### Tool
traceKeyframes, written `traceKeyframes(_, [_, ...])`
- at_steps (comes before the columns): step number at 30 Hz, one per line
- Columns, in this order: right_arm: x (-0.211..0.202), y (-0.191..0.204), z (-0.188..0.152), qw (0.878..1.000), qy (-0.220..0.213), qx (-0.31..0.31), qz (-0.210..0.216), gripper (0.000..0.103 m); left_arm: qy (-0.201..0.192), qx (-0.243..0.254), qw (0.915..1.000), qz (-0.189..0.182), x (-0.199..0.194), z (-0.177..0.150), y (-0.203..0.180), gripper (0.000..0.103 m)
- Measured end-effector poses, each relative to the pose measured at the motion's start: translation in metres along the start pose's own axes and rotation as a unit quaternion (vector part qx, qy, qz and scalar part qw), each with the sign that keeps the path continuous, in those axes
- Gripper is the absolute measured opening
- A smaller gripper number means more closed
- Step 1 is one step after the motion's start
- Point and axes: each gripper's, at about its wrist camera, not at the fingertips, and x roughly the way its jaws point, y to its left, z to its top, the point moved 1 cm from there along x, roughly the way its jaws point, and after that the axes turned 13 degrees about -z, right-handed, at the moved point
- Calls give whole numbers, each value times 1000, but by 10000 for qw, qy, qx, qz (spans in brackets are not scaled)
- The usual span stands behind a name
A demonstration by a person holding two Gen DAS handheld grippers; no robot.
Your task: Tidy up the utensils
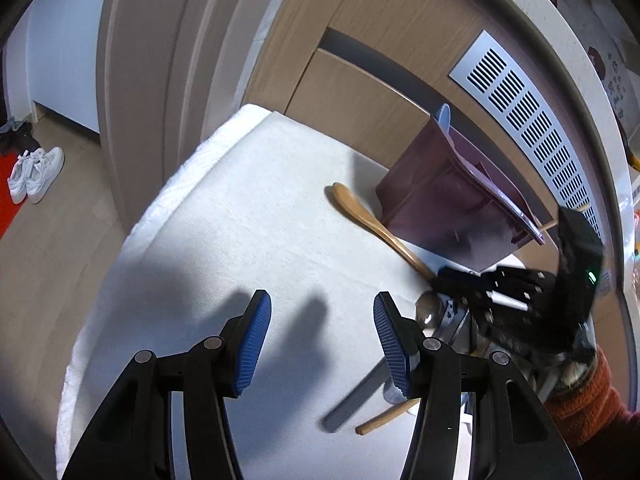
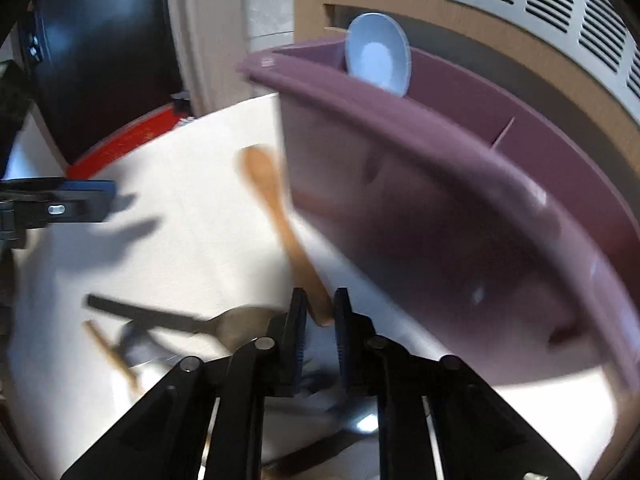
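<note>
White tablecloth (image 1: 248, 216) covers table; wood cabinets (image 1: 360, 40) behind.

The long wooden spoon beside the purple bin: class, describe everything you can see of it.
The long light-brown wooden spoon lies flat on the white textured tablecloth, its oval bowl pointing away and its slim, slightly curved handle running back toward the right tongs. Their narrowly parted jaws bracket the handle's end; blur hides whether they grip it. The spoon lies close along the purple plastic utensil bin; contact with it is unclear.
</note>
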Motion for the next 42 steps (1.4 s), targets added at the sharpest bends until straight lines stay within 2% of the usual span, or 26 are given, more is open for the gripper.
traceKeyframes(2, [-11, 8, -11, 9999, 7, -23, 124, 10, 45, -20, 10000, -35, 3, -1, -3, 54])
traceKeyframes(8, [-59, 39, -50, 9943, 75, -248, 1036, 9, 308, -75, 9994, -156, 23, 1, -21, 54])
traceKeyframes(10, [-73, 38, -59, 9937, -14, -197, 1102, 10, 427, -74, 9990, -128, 36, 6, -29, 54])
traceKeyframes(13, [-89, 30, -70, 9963, -201, -53, 835, 10, 551, -254, 9982, 23, 60, 19, -36, 54])
traceKeyframes(16, [-100, 23, -80, 9984, -324, 142, 443, 10, 567, -326, 9965, 517, 85, 32, -42, 54])
traceKeyframes(17, [-102, 20, -84, 9986, -344, 195, 352, 10, 596, -297, 9961, 581, 90, 34, -43, 54])
traceKeyframes(22, [-113, -13, -111, 9969, -418, 639, -161, 10, 761, 356, 9863, 1417, 121, 41, -63, 54])
traceKeyframes(24, [-100, -23, -103, 9940, -374, 967, -342, 10, 864, 718, 9796, 1664, 127, 37, -70, 54])
traceKeyframes(28, [-78, -54, -90, 9782, -190, 2055, -237, 10, 997, 1137, 9714, 1830, 118, 26, -71, 55])
traceKeyframes(32, [-48, -68, -67, 9620, 127, 2721, -176, 10, 1111, 1142, 9696, 1856, 88, 19, -48, 56])
traceKeyframes(33, [-42, -69, -64, 9591, 209, 2822, -118, 12, 1131, 1139, 9695, 1855, 81, 17, -41, 56])
traceKeyframes(34, [-33, -72, -60, 9508, 364, 3074, 83, 13, 1159, 1118, 9695, 1850, 73, 16, -34, 56])
traceKeyframes(36, [-22, -74, -59, 9361, 522, 3461, 338, 14, 1165, 978, 9734, 1713, 59, 12, -21, 56])
traceKeyframes(37, [-17, -73, -58, 9301, 611, 3598, 421, 17, 1143, 841, 9772, 1577, 52, 12, -15, 56])
traceKeyframes(39, [-8, -71, -54, 9225, 662, 3776, 449, 20, 1044, 603, 9843, 1288, 41, 12, -7, 56])
traceKeyframes(42, [-2, -67, -44, 9219, 431, 3835, 331, 32, 887, 361, 9899, 1041, 32, 15, 1, 56])
